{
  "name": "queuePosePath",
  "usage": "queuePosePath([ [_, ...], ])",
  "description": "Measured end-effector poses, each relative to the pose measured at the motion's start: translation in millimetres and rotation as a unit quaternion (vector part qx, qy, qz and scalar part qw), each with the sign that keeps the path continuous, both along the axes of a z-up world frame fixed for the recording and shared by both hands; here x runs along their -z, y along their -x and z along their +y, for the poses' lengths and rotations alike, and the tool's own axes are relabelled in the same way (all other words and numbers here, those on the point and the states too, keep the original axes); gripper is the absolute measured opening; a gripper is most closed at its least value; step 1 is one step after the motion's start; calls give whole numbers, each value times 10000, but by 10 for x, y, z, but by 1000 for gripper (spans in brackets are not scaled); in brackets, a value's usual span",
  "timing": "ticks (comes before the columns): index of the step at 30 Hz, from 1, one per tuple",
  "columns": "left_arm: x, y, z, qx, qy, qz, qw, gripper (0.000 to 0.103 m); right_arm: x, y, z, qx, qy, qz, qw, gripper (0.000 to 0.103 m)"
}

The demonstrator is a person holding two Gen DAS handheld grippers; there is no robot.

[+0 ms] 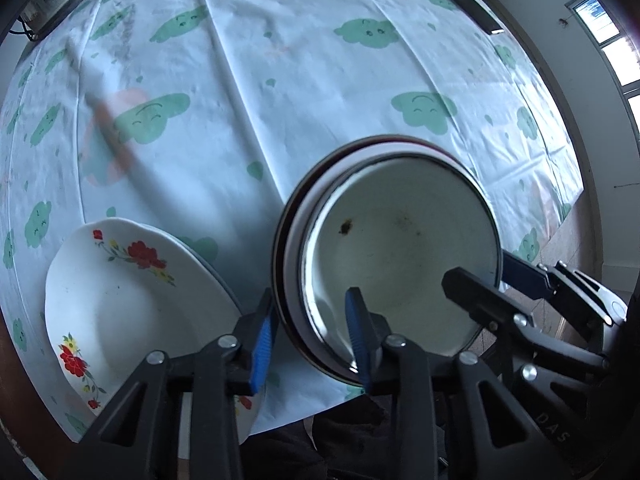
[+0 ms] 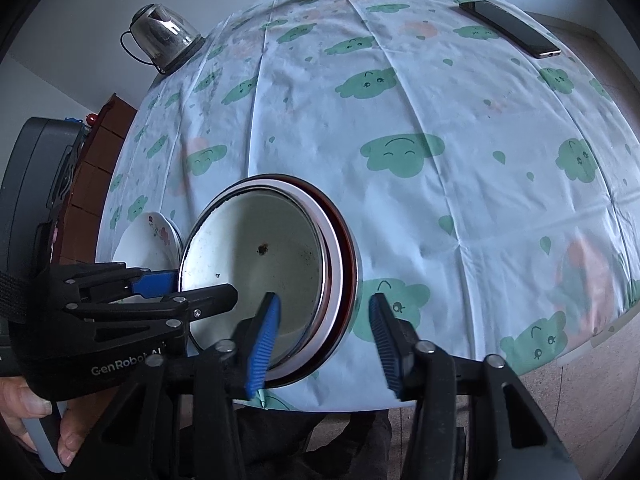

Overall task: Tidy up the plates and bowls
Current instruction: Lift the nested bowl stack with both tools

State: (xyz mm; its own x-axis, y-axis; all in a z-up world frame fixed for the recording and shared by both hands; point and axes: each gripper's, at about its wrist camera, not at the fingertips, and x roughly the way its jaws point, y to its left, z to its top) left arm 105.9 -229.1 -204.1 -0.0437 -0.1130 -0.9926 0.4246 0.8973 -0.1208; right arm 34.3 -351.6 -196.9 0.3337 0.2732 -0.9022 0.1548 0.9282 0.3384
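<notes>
Home dining room, cloud-print tablecloth (image 2: 400, 92), glass kettle (image 2: 164, 36), phone (image 2: 510, 28), floral plate (image 1: 132, 304)

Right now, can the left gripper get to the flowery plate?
Probably yes. The flowery plate lies right beside the left gripper with nothing between them, though that gripper straddles the rim of the stacked bowls.
</notes>
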Motion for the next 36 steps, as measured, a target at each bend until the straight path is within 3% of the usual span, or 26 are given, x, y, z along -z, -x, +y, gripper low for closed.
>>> queuePosePath([
  [10, 29, 11, -17, 77, -67, -49, 9999, 29, -30, -1, 0, 41, 74, 30, 10000, 35],
  [36, -389, 4, 193, -3, 150, -258, 9996, 29, -294, -46, 107, -142, 185, -57, 9997, 35],
])
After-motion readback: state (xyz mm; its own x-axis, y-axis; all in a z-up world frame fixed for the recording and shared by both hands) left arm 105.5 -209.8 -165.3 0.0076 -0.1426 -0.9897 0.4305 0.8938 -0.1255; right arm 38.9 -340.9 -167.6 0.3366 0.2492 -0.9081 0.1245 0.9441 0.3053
